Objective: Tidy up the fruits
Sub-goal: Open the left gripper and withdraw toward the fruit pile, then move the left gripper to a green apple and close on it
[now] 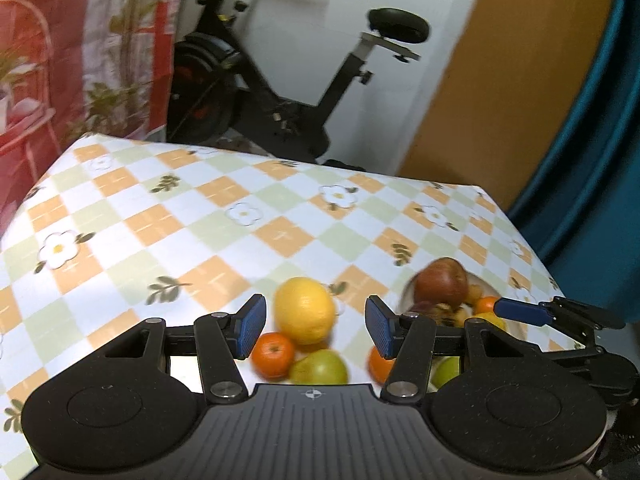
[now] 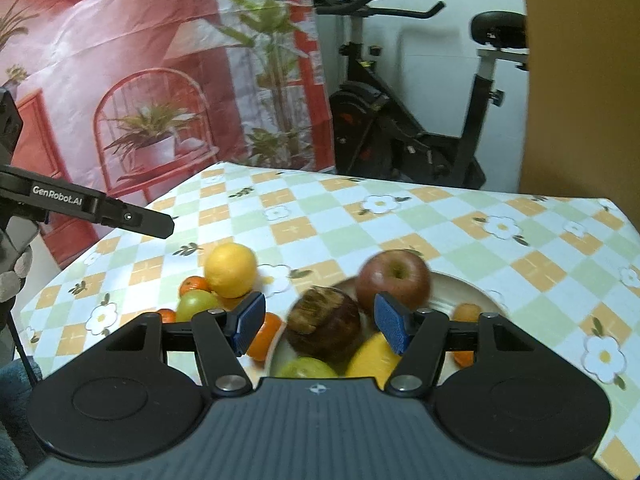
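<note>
The left tool (image 1: 316,326) hangs with its jaws parted and nothing between them. Just beyond its pads lies the yellow citrus (image 1: 305,310), with a tangerine (image 1: 273,355) and a green fruit (image 1: 319,368) touching it underneath, all loose on the counter (image 1: 160,216). The right tool (image 2: 320,324) is likewise open and empty, above the plate (image 2: 460,286), where a red apple (image 2: 394,278) and a brown-topped fruit (image 2: 324,326) already sit (other fruit crowds the near rim). To do this well, I would drop the left tool squarely over the citrus, clear of its neighbours, then close gently.
</note>
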Tool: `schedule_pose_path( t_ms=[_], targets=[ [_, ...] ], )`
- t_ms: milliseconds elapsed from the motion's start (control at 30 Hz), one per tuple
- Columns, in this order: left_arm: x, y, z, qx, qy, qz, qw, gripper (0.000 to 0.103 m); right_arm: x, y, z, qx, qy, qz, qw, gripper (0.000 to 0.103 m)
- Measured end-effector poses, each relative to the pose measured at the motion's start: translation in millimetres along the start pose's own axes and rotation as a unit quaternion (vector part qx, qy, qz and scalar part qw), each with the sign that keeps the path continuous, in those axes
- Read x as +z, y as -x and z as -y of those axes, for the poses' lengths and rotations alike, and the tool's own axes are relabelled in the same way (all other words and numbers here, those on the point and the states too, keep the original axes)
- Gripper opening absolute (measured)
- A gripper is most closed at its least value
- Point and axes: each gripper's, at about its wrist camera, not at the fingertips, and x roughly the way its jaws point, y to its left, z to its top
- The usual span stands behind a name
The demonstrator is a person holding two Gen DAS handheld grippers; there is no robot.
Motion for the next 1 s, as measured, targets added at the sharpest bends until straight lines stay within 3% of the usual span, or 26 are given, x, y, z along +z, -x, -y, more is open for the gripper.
schedule_pose_path(
  t_ms=[433,533,933,1000],
  targets=[
    [-12,-8,-36,0.0,0.033,-0.004,0.9995,0.057,9,-55,-63,0.072,0.075,-0.039,0.994,0.064],
    [-18,-10,-41,-0.005,0.038,-0.009,0.9992,0.056,7,-72,-74,0.087,0.092,-0.057,0.99,0.058],
    [-32,-25,-36,-0.048,0.037,-0.033,0.9976,0.052,-2,-111,-84,0.107,0.095,-0.107,0.984,0.056],
    [-34,-28,-33,-0.054,0.039,-0.037,0.9971,0.052,-4,-113,-82,0.112,0.092,-0.112,0.983,0.049]
  ],
)
